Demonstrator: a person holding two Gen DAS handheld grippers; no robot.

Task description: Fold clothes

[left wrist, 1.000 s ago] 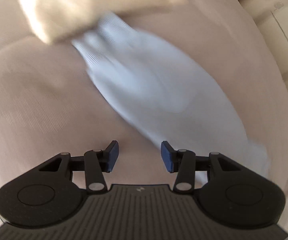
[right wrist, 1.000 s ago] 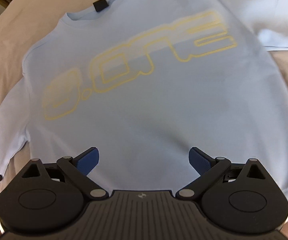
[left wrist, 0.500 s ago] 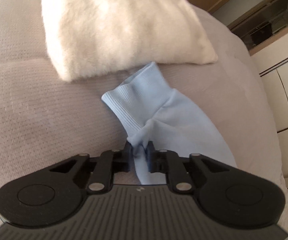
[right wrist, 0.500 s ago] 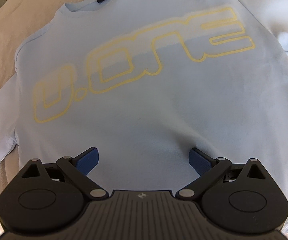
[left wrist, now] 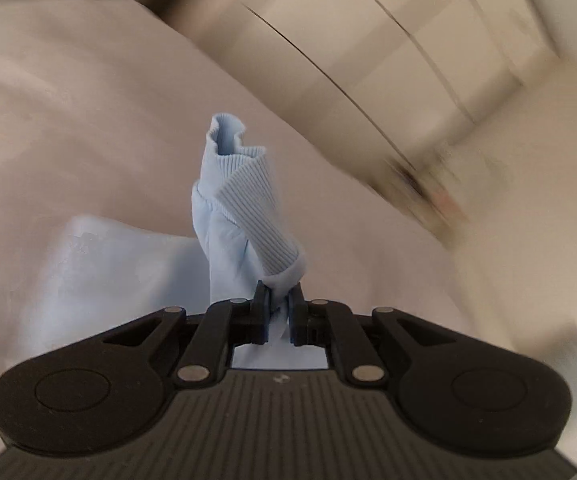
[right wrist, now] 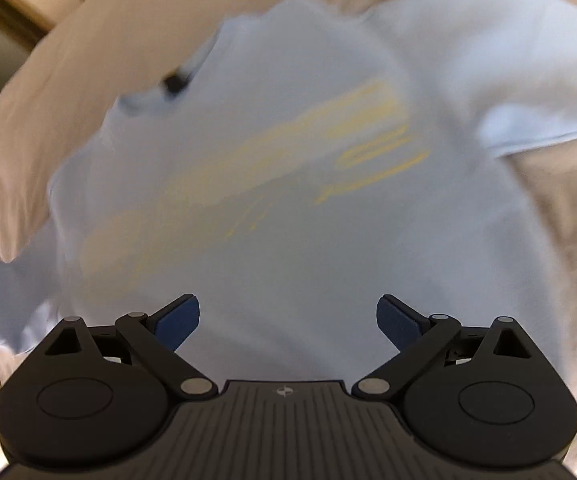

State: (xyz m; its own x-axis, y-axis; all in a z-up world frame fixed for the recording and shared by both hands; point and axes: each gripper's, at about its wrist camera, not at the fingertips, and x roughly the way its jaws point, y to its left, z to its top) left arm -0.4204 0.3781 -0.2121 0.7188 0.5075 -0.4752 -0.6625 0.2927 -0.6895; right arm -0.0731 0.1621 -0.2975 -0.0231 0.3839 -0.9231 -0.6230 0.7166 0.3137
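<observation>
Two grippers work on one light blue sweatshirt spread on a beige bed. The left gripper has its fingers pinched on the sleeve, lifted with the ribbed cuff up. The right gripper hovers with fingers wide. Next, I think, the sleeve goes across the chest. Pale cupboards stand behind.

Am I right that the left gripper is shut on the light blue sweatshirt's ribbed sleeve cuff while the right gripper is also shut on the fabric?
Not quite. The left gripper is shut on the sleeve cuff, but the right wrist view shows the right gripper open, its fingers spread above the sweatshirt, holding nothing.
</observation>
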